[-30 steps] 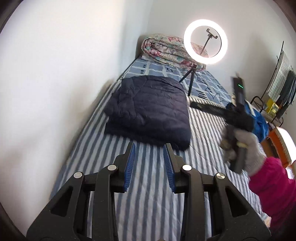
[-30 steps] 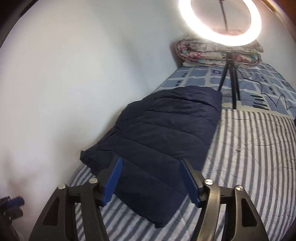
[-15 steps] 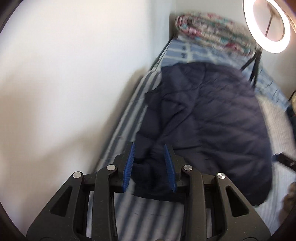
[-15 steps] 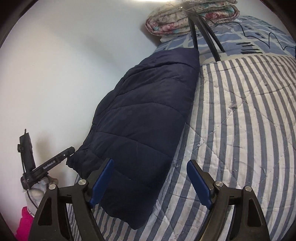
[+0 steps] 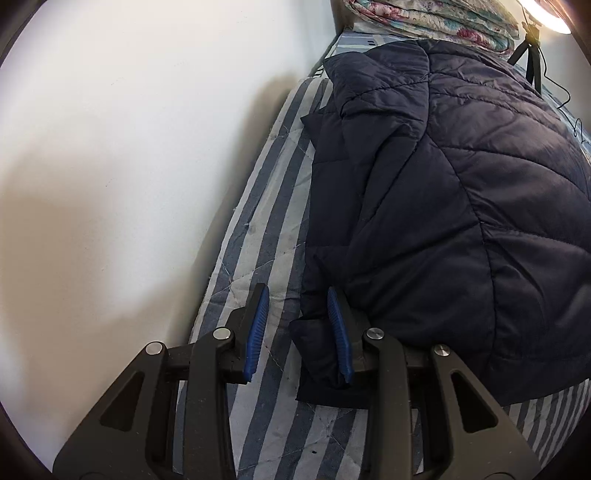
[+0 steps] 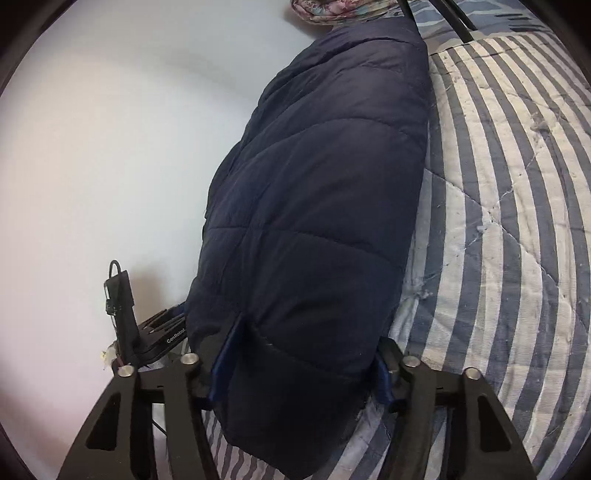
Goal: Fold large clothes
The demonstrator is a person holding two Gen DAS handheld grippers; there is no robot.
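A dark navy quilted jacket (image 5: 443,184) lies folded on the striped bed by the wall; it also fills the right wrist view (image 6: 325,206). My left gripper (image 5: 297,328) is open at the jacket's near left corner, with the corner's edge between its blue pads and against the right pad. My right gripper (image 6: 299,365) is open wide, its jaws straddling the jacket's near right corner, with the fabric bulging over them. The left gripper's body shows in the right wrist view (image 6: 147,332), close on the left.
The bed's blue-and-white striped quilt (image 6: 498,221) stretches to the right. A white wall (image 5: 129,147) runs close along the left side. A folded floral blanket (image 5: 436,18) and a ring light tripod (image 5: 532,55) stand at the far end.
Both grippers have moved forward and down onto the jacket's near edge. The left one now reaches its left corner, the right one its right corner. Both stay open.
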